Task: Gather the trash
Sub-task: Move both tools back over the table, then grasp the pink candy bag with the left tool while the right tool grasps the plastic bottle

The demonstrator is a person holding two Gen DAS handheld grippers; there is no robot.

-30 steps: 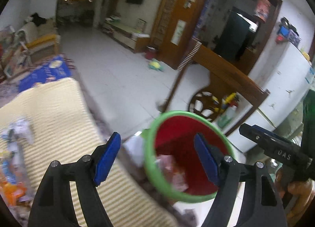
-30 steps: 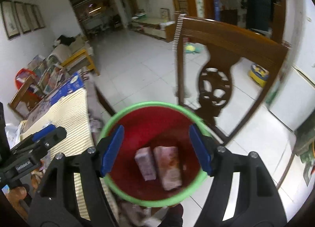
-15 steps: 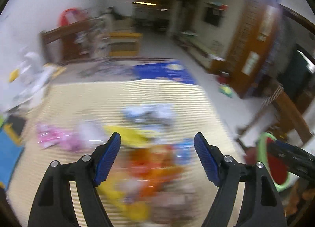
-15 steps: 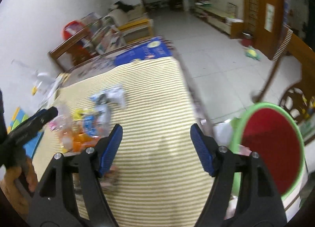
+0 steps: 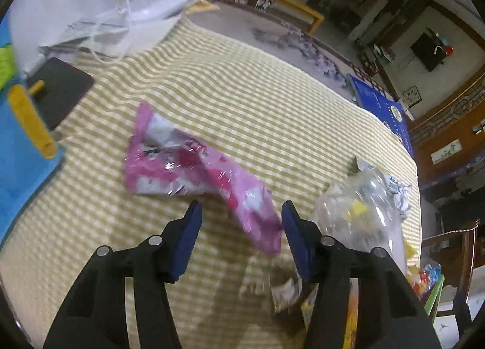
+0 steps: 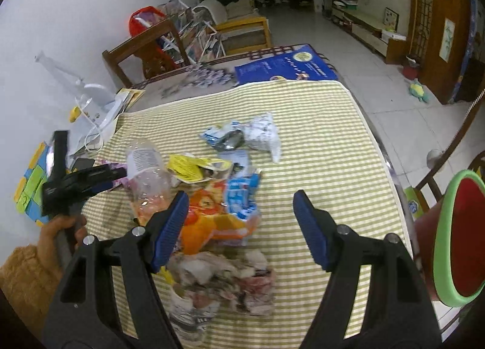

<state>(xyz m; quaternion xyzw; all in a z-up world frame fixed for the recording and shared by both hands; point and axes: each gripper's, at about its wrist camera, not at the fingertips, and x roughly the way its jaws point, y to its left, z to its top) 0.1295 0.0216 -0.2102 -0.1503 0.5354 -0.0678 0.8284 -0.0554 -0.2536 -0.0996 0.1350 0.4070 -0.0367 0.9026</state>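
Observation:
A pink wrapper point(image 5: 194, 167) lies on the yellow striped cloth point(image 5: 257, 100). My left gripper point(image 5: 241, 218) is open just above its near end, jaws on either side. A clear plastic bottle point(image 5: 360, 206) lies to its right. My right gripper point(image 6: 241, 206) is open and empty above an orange packet point(image 6: 212, 218), a blue-white packet point(image 6: 242, 194), a yellow wrapper point(image 6: 191, 167) and crumpled paper point(image 6: 224, 282). A white-blue wrapper point(image 6: 251, 134) lies farther off. The left gripper also shows in the right wrist view point(image 6: 112, 179). The green-rimmed red bin point(image 6: 457, 243) is at the right.
A white bag point(image 5: 121, 0), a dark tablet point(image 5: 60, 88) and a blue-yellow toy point(image 5: 21, 124) sit at the left of the table. A blue booklet point(image 6: 288, 67) lies at the far end. Wooden chairs point(image 6: 145, 52) stand behind and to the right.
Both grippers have swung away from the bin to the table. The left one has come down close over the pink wrapper. The right one now hangs over the pile.

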